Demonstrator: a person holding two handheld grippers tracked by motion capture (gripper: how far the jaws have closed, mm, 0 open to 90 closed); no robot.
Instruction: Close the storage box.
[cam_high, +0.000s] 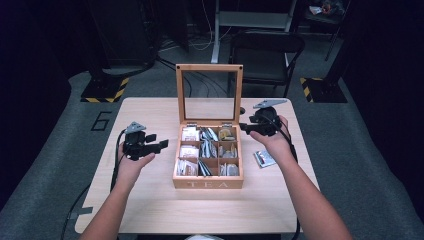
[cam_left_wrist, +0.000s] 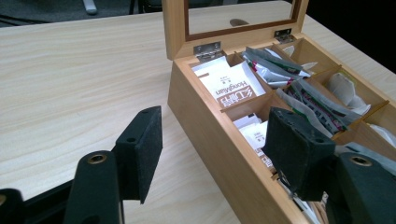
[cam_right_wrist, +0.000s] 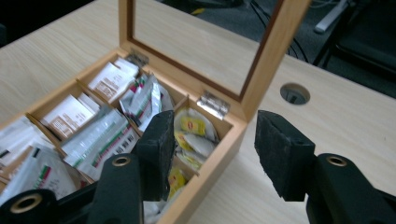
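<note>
A wooden tea box stands mid-bench, glass lid upright, nine compartments full of sachets. Left gripper and right gripper flank it, jaws spread, empty.

I'm seeing bare table lying open left of the tea box and in front of it. The upright glass lid is walling off the far side. A small packet is sitting right of the box.
</note>
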